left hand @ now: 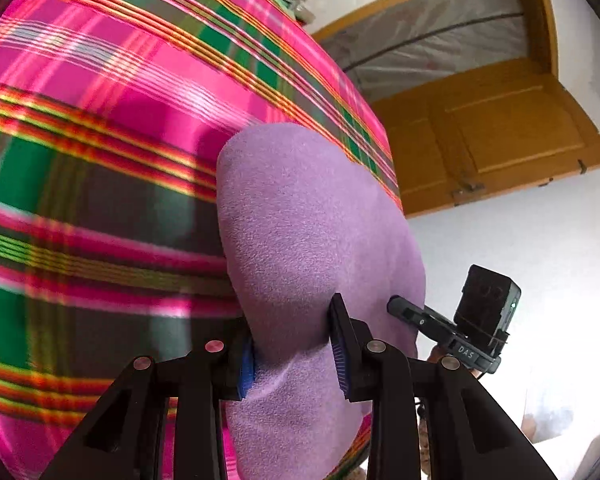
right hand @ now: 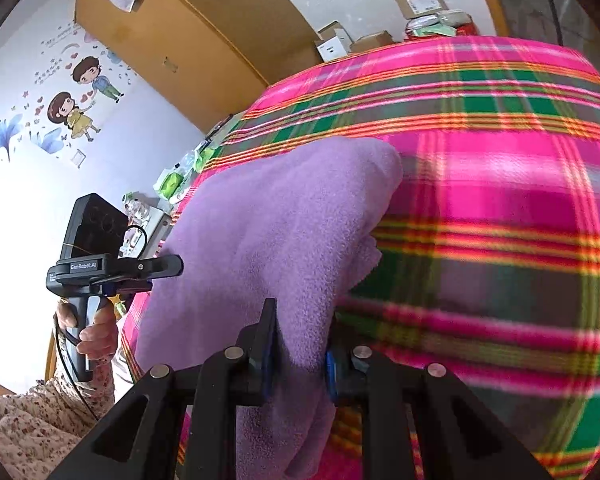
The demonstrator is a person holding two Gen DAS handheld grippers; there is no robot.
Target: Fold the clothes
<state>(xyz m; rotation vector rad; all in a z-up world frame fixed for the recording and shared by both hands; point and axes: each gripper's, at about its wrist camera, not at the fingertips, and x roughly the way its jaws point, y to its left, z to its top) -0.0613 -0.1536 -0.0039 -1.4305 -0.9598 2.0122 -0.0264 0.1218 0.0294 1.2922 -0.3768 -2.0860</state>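
The left tongs [left hand: 292, 350] pinch one near edge of the purple garment [left hand: 312, 240]; the right tongs [right hand: 300, 354] pinch the other. Both jaw pairs stand partly closed on fleece. It stretches forward over the plaid bedcover [right hand: 500, 184], equally near both hands.
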